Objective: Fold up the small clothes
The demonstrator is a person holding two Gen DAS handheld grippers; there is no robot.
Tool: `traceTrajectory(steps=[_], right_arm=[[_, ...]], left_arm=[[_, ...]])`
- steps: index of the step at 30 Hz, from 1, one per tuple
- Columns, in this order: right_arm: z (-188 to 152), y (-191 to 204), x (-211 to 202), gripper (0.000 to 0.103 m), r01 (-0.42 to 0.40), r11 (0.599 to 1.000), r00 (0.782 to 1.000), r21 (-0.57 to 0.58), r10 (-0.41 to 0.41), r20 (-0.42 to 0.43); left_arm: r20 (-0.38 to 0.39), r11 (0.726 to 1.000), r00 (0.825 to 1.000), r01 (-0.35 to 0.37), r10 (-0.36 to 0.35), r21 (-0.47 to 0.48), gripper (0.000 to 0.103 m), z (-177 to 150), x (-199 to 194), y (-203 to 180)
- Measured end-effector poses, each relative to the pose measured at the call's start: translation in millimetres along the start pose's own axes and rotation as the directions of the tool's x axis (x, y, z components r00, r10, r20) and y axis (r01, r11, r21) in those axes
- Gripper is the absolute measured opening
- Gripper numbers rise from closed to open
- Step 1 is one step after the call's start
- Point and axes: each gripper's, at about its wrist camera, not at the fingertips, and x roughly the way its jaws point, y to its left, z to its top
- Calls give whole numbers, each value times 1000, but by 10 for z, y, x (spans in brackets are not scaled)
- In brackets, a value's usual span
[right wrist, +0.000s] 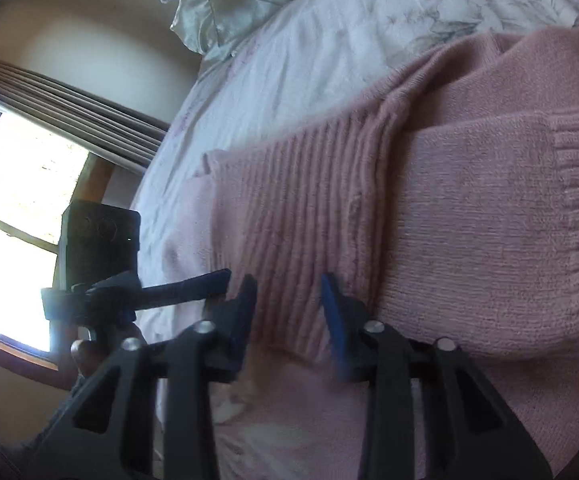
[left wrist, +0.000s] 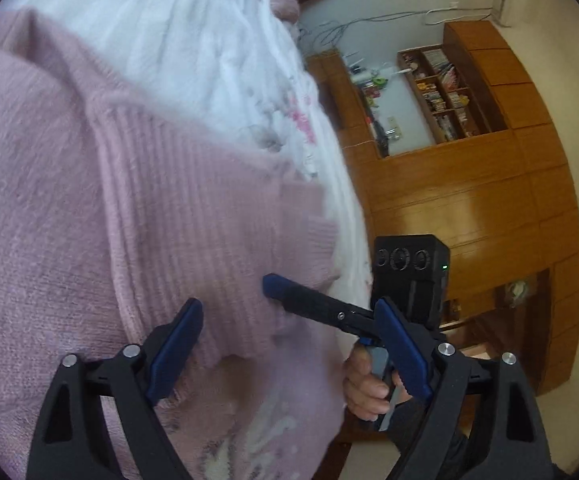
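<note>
A fuzzy pink knitted sweater with ribbed bands is shown lying partly folded on a bed with a white floral sheet. The left claw is held wide open above the ribbed hem. The right claw is likewise parted, nothing gripped.

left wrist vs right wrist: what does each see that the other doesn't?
Left wrist only: wooden shelves with books and clutter, wall cables, and a hand holding the right gripper.

Right wrist only: a bright window, curtain and a satin pillow.

Both: the pink sweater with its ribbed hem lying on the white floral bedsheet, and both grippers open, including the left gripper.
</note>
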Motion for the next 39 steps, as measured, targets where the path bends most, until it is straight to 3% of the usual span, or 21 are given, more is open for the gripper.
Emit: traceTrajectory(steps=[1,2,3,6,8,11,15,19,21,28,33,39], right_arm=[[-10,-60,-29,16,4,1000,1000,5,-4,-1],[-28,-116,-90,16,2,1000,1000,23,-2,5],[-40,-142,-181,19,-2,999,1000,36,2,14],[-192,-88,-581,44,-9,999,999,32,7,53],[-423,-62,-891,44,-43,999,997,30,41,61],[-946,-125,-1301,47,-67,996,997,57,64,48],[-1913,-295,-1695,53,-21,996,1000,91,22,-1],[-2685,-533,-1941,55,21,988,999,152,-17,-29],[-2933,-677,-1983,58,11,981,999,195,-3,-39],[-3309,-949,-1751,58,68,973,994,222,-48,-94],[-3317,-998,-1628,58,61,970,996,233,-43,-81],[-3345,-926,-1554,58,33,973,996,228,-12,-91]], left_arm=[[-4,1000,1000,-13,13,0,64,-35,-34,37],[5,1000,1000,-12,12,-11,64,-63,-108,53],[20,1000,1000,-18,18,-19,67,-100,-213,44],[91,1000,995,-29,30,-10,82,-364,-644,-37],[134,999,990,-48,49,-8,84,-668,-987,-81],[169,993,978,-118,120,-18,89,-1324,-1459,-102],[153,976,965,-203,214,-85,89,-2273,-1866,-8],[113,959,958,-247,263,-142,89,-3021,-1980,174],[101,959,964,-227,246,-169,89,-3252,-1974,302],[25,946,968,-239,250,-219,89,-3424,-1753,647],[-13,941,963,-264,267,-212,90,-3362,-1653,632],[-66,958,968,-250,243,-137,90,-3490,-1458,413]])
